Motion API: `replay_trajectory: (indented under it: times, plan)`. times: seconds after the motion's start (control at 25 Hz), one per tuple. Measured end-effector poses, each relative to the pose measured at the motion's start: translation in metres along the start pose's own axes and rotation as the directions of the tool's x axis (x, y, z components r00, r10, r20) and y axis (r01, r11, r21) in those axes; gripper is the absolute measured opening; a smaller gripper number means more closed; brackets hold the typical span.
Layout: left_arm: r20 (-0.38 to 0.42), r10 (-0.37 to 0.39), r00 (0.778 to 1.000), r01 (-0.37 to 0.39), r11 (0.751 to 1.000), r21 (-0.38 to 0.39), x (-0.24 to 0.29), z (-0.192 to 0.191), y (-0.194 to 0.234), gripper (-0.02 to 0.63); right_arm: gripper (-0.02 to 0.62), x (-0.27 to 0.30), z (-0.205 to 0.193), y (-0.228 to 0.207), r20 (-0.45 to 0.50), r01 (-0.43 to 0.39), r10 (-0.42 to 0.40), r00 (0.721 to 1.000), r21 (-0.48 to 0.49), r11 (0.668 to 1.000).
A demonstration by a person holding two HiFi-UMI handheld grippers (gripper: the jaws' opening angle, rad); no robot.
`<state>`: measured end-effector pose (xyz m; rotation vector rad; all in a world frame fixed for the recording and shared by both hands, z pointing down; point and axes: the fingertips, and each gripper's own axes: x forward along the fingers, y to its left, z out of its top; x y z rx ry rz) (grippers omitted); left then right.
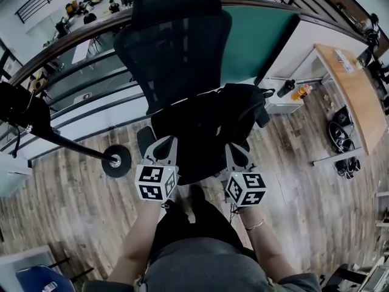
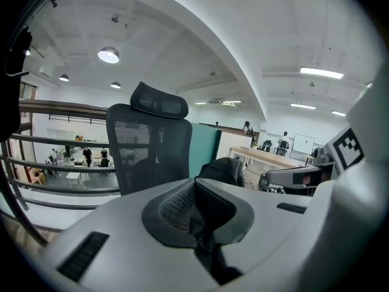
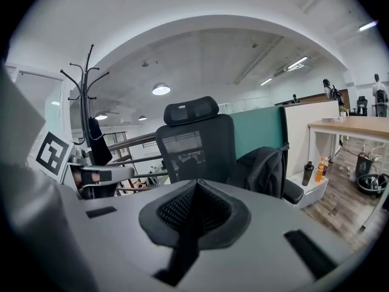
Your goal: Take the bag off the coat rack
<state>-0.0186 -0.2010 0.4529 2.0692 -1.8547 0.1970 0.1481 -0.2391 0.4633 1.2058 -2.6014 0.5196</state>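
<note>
Left gripper [image 2: 196,190]: closed, the two pads pressed together, nothing in between.
Right gripper [image 3: 196,190]: closed too, and empty.
Where the grippers are: side by side in front of the chair seat, not touching it.
Black soft bag [image 1: 242,111]: it lies on the right edge of the seat, well apart from the coat rack.
Black mesh office chair [image 1: 176,47]: it stands on the wooden floor [image 1: 67,205], with its back to a green wall panel [image 1: 258,38].
Black coat rack with a round foot [image 1: 117,162]: it stands on the floor, left of the chair.
Dark thing [image 1: 18,105]: it hangs on the rack; I cannot tell what it is.
</note>
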Motion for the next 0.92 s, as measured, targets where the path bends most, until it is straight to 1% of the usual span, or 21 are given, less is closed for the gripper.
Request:
replay_trajectory:
  times: [0.28,0.48,0.6,0.76,0.92]
  plan:
    - [-0.005,0.01,1.0,-0.01,1.0,0.003,-0.008,-0.003,-0.002,0.025,0.002,-0.001,0.003,0.003,0.011,-0.006,0.006,1.0,0.004,1.0]
    - [-0.013,0.023,1.0,-0.023,1.0,-0.002,-0.011,-0.008,-0.002,0.025,0.002,0.001,0.004,0.01,0.017,-0.041,0.041,0.999,0.008,0.999]
    - [-0.01,0.025,1.0,-0.025,1.0,0.006,-0.011,-0.007,-0.003,0.026,0.002,0.004,0.003,0.012,0.012,-0.052,0.052,0.999,0.005,0.999]
    - [-0.004,0.017,1.0,-0.017,1.0,-0.007,-0.011,-0.005,-0.005,0.026,0.002,0.005,0.0,0.01,0.001,-0.054,0.054,0.999,0.003,0.999]
    - [-0.006,0.022,1.0,-0.022,1.0,0.005,-0.014,-0.001,-0.005,0.026,0.002,0.006,-0.001,0.011,-0.003,-0.061,0.061,0.998,0.008,0.998]
